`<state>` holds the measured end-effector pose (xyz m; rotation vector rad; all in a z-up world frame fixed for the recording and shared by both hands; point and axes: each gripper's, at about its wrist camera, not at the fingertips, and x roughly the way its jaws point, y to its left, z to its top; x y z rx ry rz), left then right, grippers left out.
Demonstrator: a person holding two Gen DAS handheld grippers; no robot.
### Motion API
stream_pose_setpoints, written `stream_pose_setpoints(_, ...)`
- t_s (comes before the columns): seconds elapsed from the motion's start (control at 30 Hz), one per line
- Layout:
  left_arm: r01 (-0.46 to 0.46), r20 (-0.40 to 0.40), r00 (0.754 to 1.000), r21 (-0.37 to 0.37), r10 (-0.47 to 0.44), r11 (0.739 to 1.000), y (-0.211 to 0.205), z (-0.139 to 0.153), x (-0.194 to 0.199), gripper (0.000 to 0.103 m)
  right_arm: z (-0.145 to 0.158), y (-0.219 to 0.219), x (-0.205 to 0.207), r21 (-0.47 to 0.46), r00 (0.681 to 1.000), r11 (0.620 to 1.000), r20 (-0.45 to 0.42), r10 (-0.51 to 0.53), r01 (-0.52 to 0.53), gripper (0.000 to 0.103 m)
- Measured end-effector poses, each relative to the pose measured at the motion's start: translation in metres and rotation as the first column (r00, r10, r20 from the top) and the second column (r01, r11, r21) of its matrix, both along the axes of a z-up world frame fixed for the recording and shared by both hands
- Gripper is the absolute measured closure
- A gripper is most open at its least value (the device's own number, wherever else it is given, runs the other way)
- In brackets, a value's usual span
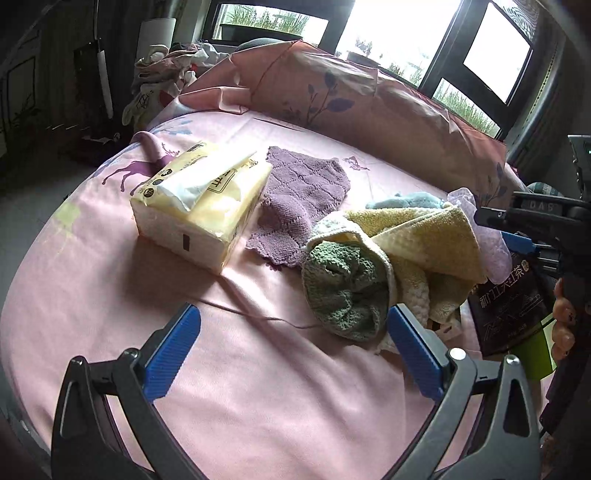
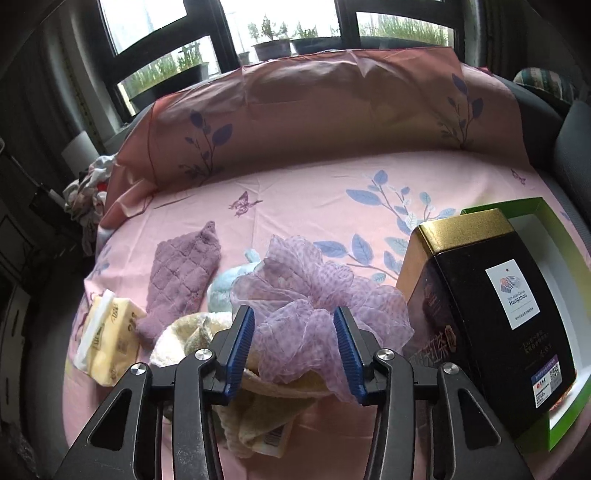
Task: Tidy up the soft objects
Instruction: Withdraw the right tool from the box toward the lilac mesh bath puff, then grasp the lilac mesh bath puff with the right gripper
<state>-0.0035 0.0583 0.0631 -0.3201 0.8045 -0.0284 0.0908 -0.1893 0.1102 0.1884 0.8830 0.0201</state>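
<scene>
On the pink bed sheet (image 1: 258, 369) lies a pile of soft things: a green knit cloth (image 1: 343, 291), a yellow towel (image 1: 417, 236), a light blue cloth (image 1: 406, 201) and a lilac mesh bath pouf (image 2: 314, 291). A purple quilted cloth (image 1: 303, 199) lies flat beside a tissue pack (image 1: 199, 206). My left gripper (image 1: 295, 354) is open and empty, low over the sheet just in front of the green cloth. My right gripper (image 2: 295, 347) is open, its jaws on either side of the pouf, not closed on it. The pouf also shows in the left wrist view (image 1: 491, 236).
A black and gold tea tin (image 2: 491, 317) lies in a green-edged box (image 2: 554, 258) at the right. A pink pillow (image 2: 314, 110) lies along the back. Crumpled clothes (image 1: 162, 70) sit at the far left corner. Windows (image 2: 258, 29) are behind the bed.
</scene>
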Motion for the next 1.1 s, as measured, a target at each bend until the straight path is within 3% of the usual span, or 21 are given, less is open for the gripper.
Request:
stream_pose_setpoints(0.07,-0.017,-0.010,1.000,0.001,0.017,1.000,0.004,0.000,0.001,0.002,-0.002,0.004,-0.001,-0.032,1.000,0.999,-0.003,0.003,-0.003,0.096)
stream_pose_setpoints(0.3,-0.048,-0.001,0.999,-0.045,0.048,0.998,0.021,0.006,-0.003,0.002,0.027,0.004,-0.042,0.093,0.992,0.990,0.078,0.101,-0.108,0.097)
stream_pose_setpoints(0.5,-0.095,-0.023,0.995,-0.079,0.093,0.992,0.037,0.005,-0.003,0.002,0.044,0.026,-0.111,0.081,0.957,0.962,0.150,0.247,-0.261,0.097)
stream_pose_setpoints(0.67,-0.081,-0.045,0.996,-0.097,0.077,0.992,0.039,0.003,-0.003,0.002,0.001,0.051,-0.148,0.074,0.937,0.934,0.040,0.348,-0.350,0.097)
stream_pose_setpoints(0.8,-0.022,-0.093,0.996,-0.064,0.016,0.998,0.028,-0.004,0.001,0.002,-0.049,0.052,-0.148,0.125,0.947,0.952,-0.128,0.296,-0.281,0.097)
stream_pose_setpoints(0.9,0.013,-0.103,0.995,-0.056,-0.018,0.998,0.019,-0.005,-0.003,0.002,-0.064,0.043,-0.148,0.171,0.949,0.957,-0.176,0.262,-0.233,0.096)
stream_pose_setpoints(0.93,0.032,-0.104,0.994,-0.062,-0.039,0.998,0.016,-0.006,-0.004,0.002,-0.063,0.039,-0.148,0.175,0.951,0.959,-0.177,0.253,-0.223,0.093)
stream_pose_setpoints(0.97,0.052,-0.105,0.993,-0.066,-0.059,0.996,0.013,-0.006,-0.005,0.002,-0.060,0.036,-0.149,0.174,0.955,0.962,-0.173,0.242,-0.212,0.082)
stream_pose_setpoints(1.0,0.068,-0.108,0.991,-0.066,-0.074,0.996,0.010,-0.007,-0.006,0.002,-0.056,0.033,-0.151,0.173,0.960,0.964,-0.160,0.230,-0.202,0.062)
stream_pose_setpoints(1.03,0.078,-0.113,0.990,-0.063,-0.085,0.995,0.007,-0.008,-0.008,0.002,-0.050,0.028,-0.154,0.174,0.966,0.966,-0.140,0.216,-0.191,0.050)
stream_pose_setpoints(1.07,0.088,-0.120,0.988,-0.061,-0.095,0.994,0.004,-0.009,-0.009,0.002,-0.044,0.022,-0.157,0.182,0.974,0.967,-0.112,0.199,-0.177,0.029)
stream_pose_setpoints(1.1,0.098,-0.127,0.986,-0.064,-0.106,0.993,0.002,-0.010,-0.011,0.002,-0.037,0.016,-0.161,0.194,0.979,0.967,-0.082,0.184,-0.165,0.021)
